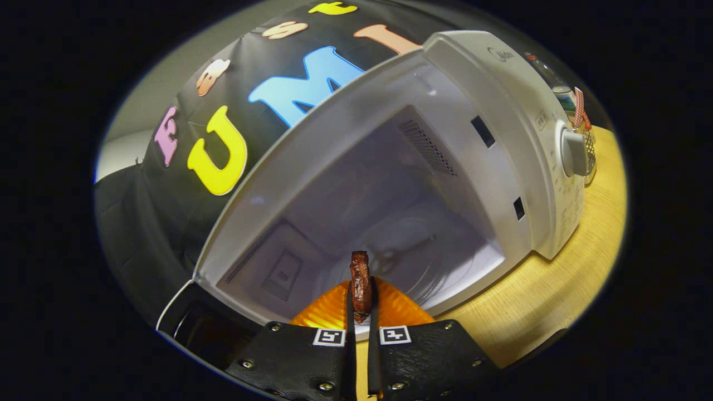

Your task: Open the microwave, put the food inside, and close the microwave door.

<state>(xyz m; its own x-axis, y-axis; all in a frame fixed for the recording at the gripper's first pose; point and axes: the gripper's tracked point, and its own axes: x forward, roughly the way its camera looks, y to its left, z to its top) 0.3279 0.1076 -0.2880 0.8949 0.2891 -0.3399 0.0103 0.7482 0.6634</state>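
Your gripper has its fingers clenched on a thin brown piece of food, held upright just above the orange plate at the open microwave mouth. That pinch looks narrow: tilt or bump the cavity sill and the piece may slip out onto the tabletop.

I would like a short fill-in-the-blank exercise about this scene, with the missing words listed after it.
1. The microwave door is ____.
2. The gripper has its fingers shut on a brown piece of ____, which sticks up between them.
3. The microwave stands on a ____ table.
4. Just ahead of the fingers, under the food, lies an ____ plate.

Missing words: open; food; wooden; orange
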